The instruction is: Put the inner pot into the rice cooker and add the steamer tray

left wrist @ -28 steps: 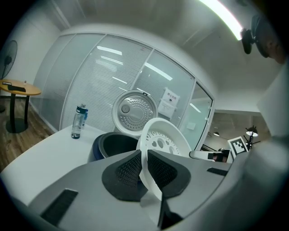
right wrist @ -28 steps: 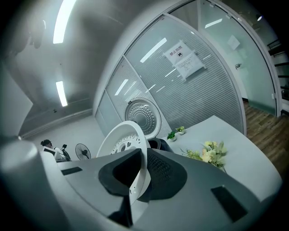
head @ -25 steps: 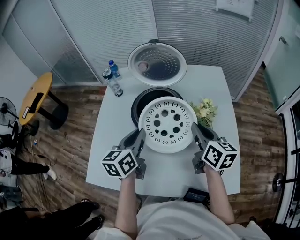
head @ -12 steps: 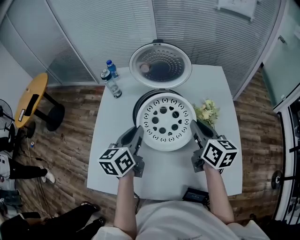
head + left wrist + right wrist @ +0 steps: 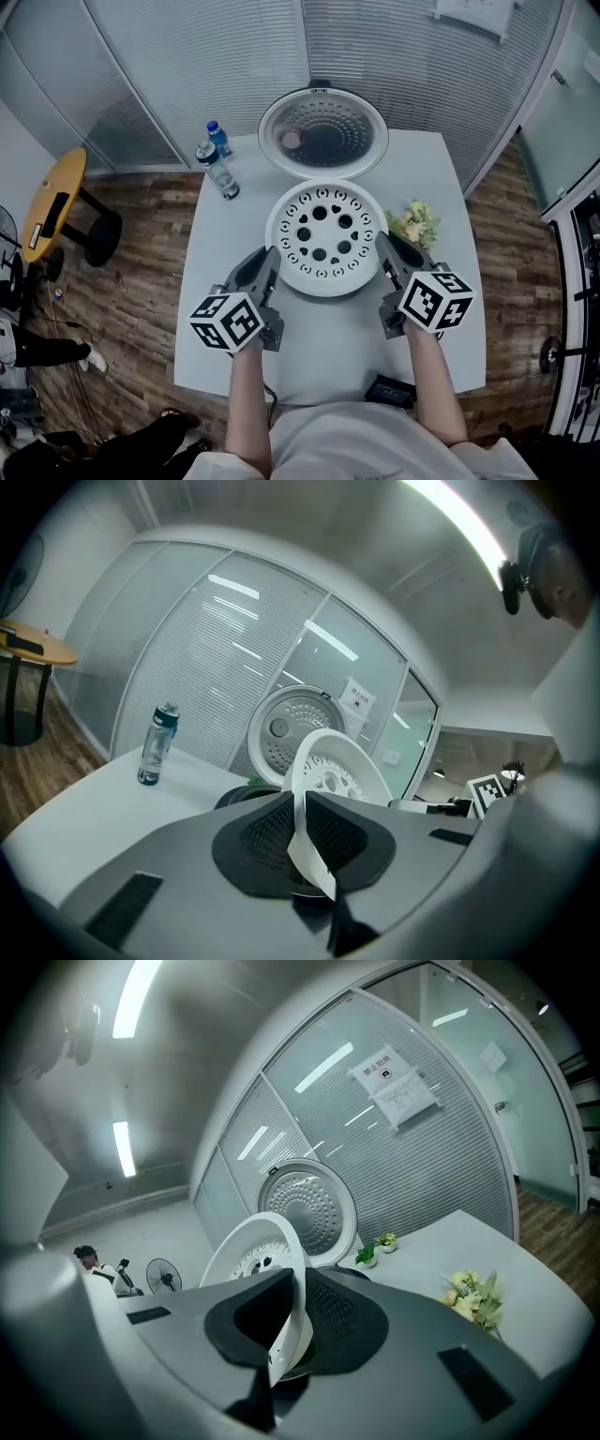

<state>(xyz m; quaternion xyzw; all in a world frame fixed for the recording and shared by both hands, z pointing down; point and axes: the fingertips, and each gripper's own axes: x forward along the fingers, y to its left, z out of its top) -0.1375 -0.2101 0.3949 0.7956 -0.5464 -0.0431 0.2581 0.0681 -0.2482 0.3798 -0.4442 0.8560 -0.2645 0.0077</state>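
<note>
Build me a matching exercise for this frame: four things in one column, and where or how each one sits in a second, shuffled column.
Things:
1. steamer tray
2. water bottle
3. flowers
4. cooker lid

Places or states:
A. at the far left corner of the table
B. standing open, beyond the tray
C. clamped at its rim by the left gripper and the right gripper
D. on the table, right of the tray

Pairs: 1-C, 2-A, 3-D, 4-B
</note>
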